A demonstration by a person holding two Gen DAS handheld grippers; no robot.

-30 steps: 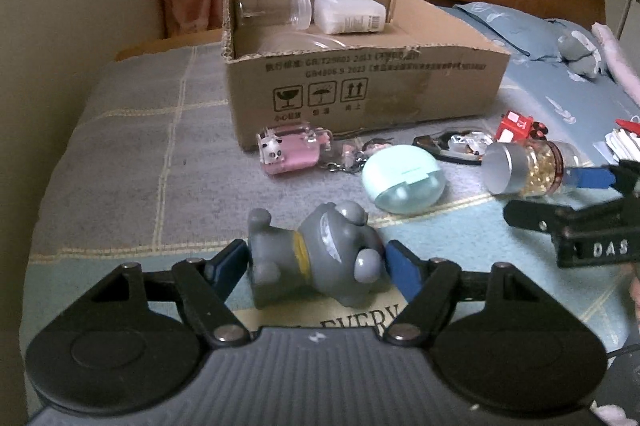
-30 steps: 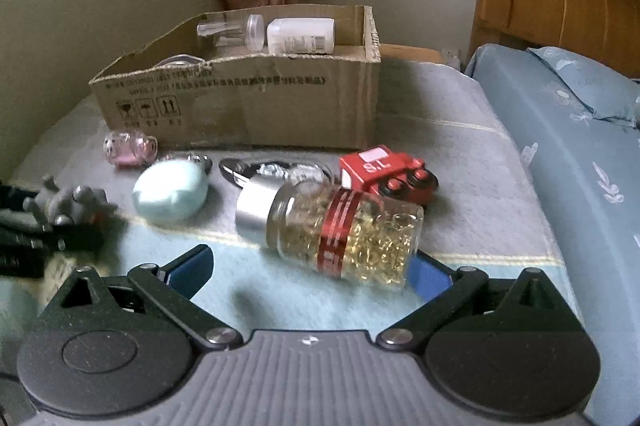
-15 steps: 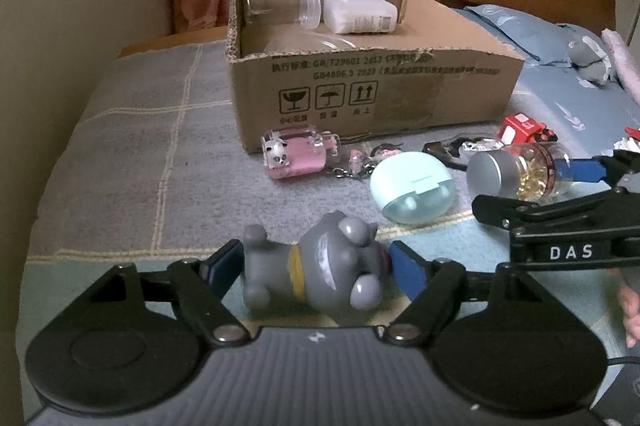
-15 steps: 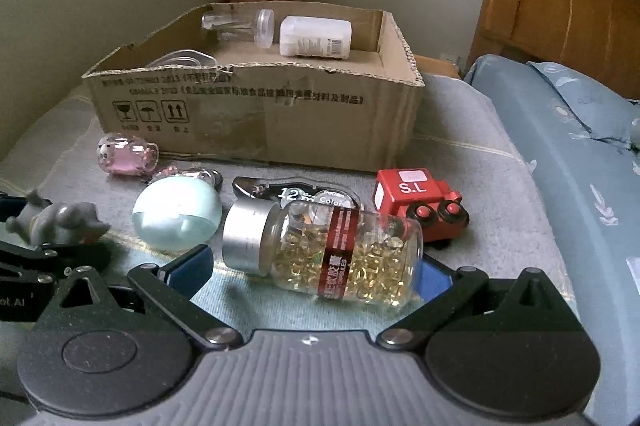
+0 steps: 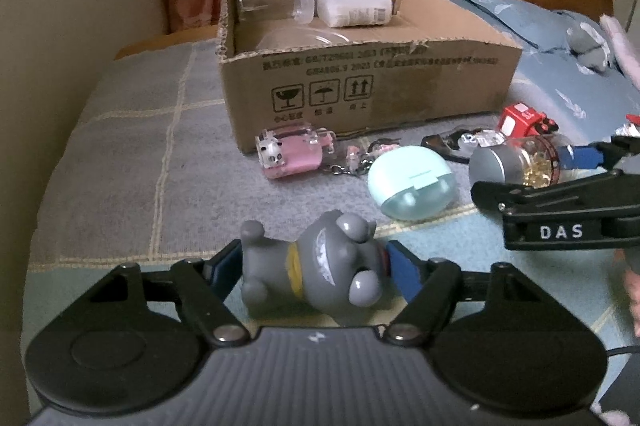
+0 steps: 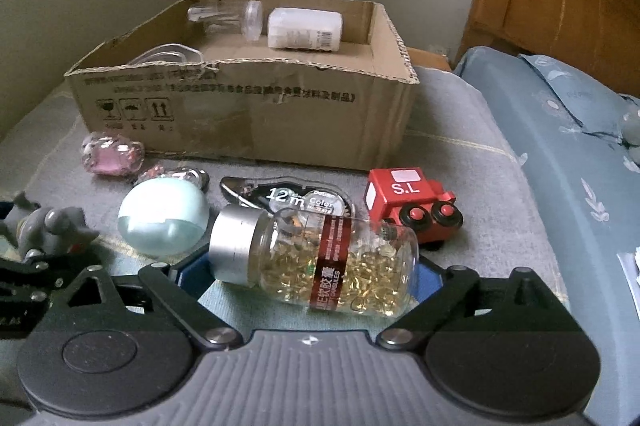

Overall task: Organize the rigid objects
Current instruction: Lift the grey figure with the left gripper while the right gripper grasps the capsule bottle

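Left hand-held gripper (image 5: 316, 266) pinching grey toy figure (image 5: 316, 274), right hand-held gripper (image 6: 312, 266) clamping capsule bottle (image 6: 320, 258), cardboard box (image 6: 256, 113) far behind on bed.

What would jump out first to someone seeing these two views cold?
Probably the two grabs: the left gripper is shut on a gray toy animal lying on its side, and the right gripper holds a jar of golden capsules by its ends. Behind them on the bed, an open cardboard box already contains a white bottle and a clear one.
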